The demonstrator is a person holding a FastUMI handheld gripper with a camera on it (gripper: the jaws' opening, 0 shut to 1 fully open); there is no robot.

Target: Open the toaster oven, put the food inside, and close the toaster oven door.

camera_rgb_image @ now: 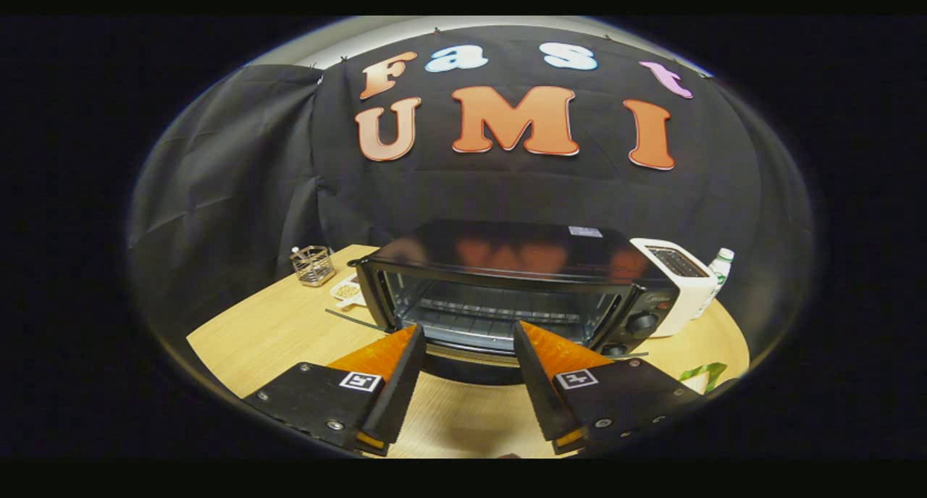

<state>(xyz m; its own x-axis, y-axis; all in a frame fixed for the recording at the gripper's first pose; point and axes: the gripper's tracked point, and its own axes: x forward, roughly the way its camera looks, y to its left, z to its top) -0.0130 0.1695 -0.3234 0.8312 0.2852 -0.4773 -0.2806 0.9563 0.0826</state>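
Fingers spread, empty, before toaster oven with unreadable label.

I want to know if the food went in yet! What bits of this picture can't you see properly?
All in the gripper view, with the gripper open and holding nothing:
- Toaster oven floor: hidden behind the fingers and the door's edge, so food there can't be ruled out.
- Its door: open or closed is unclear.
- Small dish beside the oven: contents too small to name.
- Green thing: cut off by the view's rim.
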